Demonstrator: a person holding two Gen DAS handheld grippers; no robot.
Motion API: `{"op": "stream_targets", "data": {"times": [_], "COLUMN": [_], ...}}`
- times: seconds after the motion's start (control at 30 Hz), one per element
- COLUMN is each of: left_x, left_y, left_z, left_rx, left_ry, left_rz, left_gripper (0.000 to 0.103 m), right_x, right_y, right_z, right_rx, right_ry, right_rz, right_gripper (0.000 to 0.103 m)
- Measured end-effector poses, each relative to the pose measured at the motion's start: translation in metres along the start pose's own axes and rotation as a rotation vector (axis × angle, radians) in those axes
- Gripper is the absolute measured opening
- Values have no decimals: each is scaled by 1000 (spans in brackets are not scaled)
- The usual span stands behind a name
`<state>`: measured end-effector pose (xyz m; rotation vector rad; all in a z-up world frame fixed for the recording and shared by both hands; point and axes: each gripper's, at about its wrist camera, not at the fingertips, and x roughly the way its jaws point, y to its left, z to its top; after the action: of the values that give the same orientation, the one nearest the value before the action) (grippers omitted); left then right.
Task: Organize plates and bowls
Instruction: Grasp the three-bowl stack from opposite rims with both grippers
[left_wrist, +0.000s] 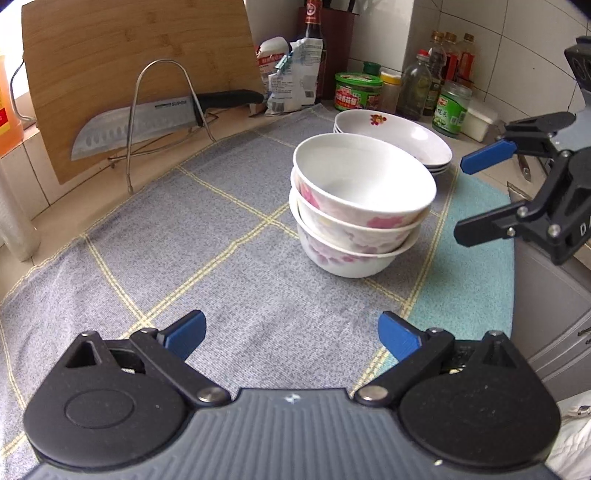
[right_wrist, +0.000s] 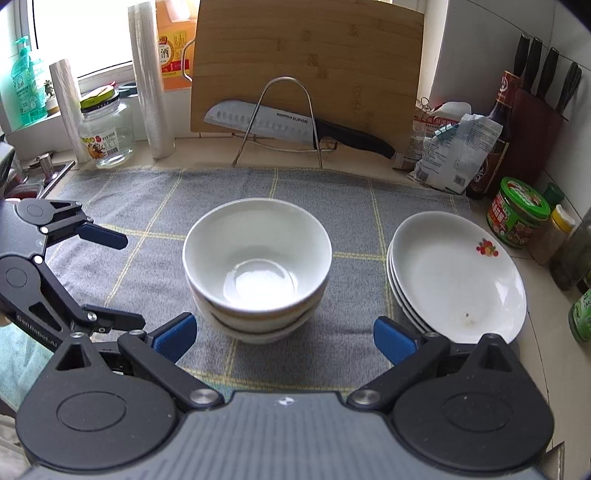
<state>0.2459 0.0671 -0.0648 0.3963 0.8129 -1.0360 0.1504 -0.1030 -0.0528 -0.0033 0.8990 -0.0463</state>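
Observation:
Three white bowls with pink flower prints sit nested in one stack (left_wrist: 360, 206) (right_wrist: 256, 269) on a grey checked cloth (left_wrist: 207, 236) (right_wrist: 147, 236). A stack of shallow white plates (left_wrist: 397, 138) (right_wrist: 456, 280) with a small fruit print lies just beyond and to the right of the bowls. My left gripper (left_wrist: 291, 338) (right_wrist: 112, 277) is open and empty, held back from the bowls on their left. On the other side, my right gripper (right_wrist: 284, 338) (left_wrist: 472, 199) is open too, empty, close in front of the bowl stack.
A bamboo cutting board (right_wrist: 310, 62) leans on the wall behind a wire rack (right_wrist: 280, 122) holding a large knife (right_wrist: 280, 123). Jars and sauce bottles (left_wrist: 436, 85) (right_wrist: 517, 212) crowd the right corner. A glass jar (right_wrist: 109, 133) and plastic rolls (right_wrist: 149, 81) stand by the window.

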Motion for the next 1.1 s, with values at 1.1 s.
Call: {"op": "stream_targets", "data": {"times": [1.1], "left_x": [53], "left_y": [-74], "left_z": [15], "left_rx": [-83], "left_ry": [159], "left_rz": [246], "left_gripper": [100], "right_x": [93], "right_y": [-46], "right_z": [-1], "right_rx": [-505], "right_ry": [35], "right_rz": [380], "right_gripper": [103]}}
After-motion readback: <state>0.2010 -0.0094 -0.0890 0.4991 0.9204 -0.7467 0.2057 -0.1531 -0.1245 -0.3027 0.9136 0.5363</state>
